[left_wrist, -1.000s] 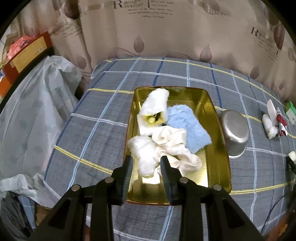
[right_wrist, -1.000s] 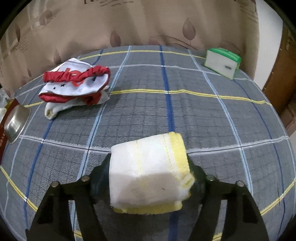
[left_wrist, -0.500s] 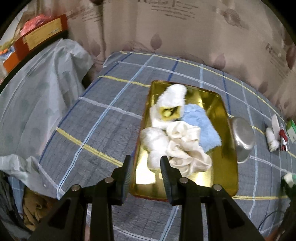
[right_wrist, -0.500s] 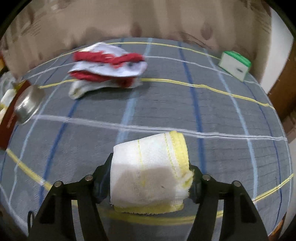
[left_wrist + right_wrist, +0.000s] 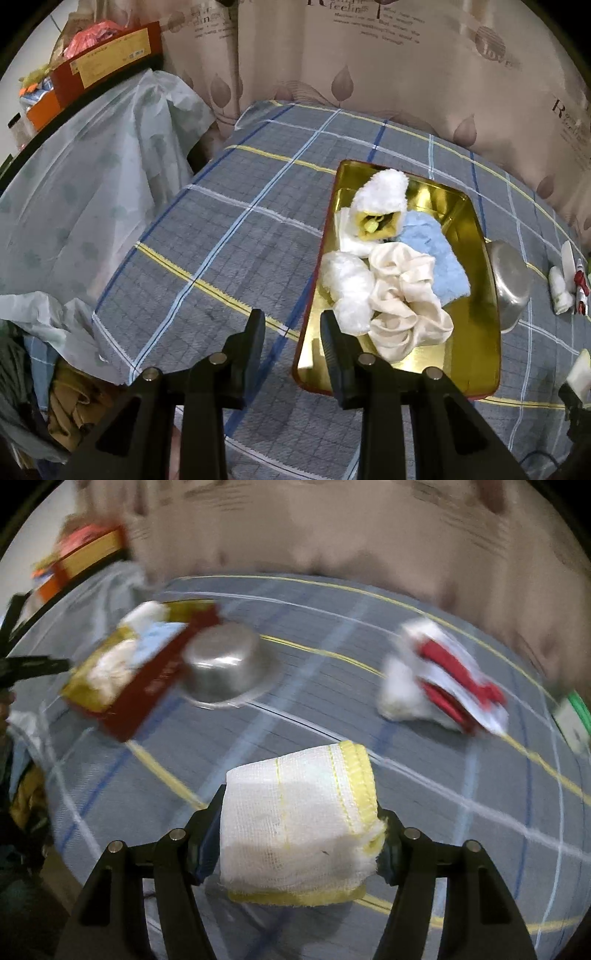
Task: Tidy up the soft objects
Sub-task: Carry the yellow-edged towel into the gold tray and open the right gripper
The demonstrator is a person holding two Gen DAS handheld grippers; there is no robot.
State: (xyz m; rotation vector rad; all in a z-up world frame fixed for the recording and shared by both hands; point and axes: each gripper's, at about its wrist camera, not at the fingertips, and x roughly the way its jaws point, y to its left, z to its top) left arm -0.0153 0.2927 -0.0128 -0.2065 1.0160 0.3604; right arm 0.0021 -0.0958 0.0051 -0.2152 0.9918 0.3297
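In the right wrist view my right gripper (image 5: 299,812) is shut on a folded white gauze cloth with yellow edging (image 5: 295,823), held above the checked tablecloth. Far left in that blurred view sits the gold tray (image 5: 147,686) with its red side wall. In the left wrist view the gold tray (image 5: 476,236) holds a fluffy white sock (image 5: 384,199), a blue towel (image 5: 439,258), a cream cloth (image 5: 402,306) and a white fluffy piece (image 5: 347,288). My left gripper (image 5: 291,325) is open and holds nothing, over the tray's near left edge.
An upturned metal bowl (image 5: 511,284) stands just right of the tray. A red and white cloth bundle (image 5: 450,679) lies further right, a green and white box (image 5: 572,720) beyond it. Plastic-covered furniture (image 5: 92,177) borders the table's left side, with a curtain behind.
My right gripper has swung left with the cloth, so the bowl and tray came into its view. The left gripper has drifted left from over the tray's contents to its edge.
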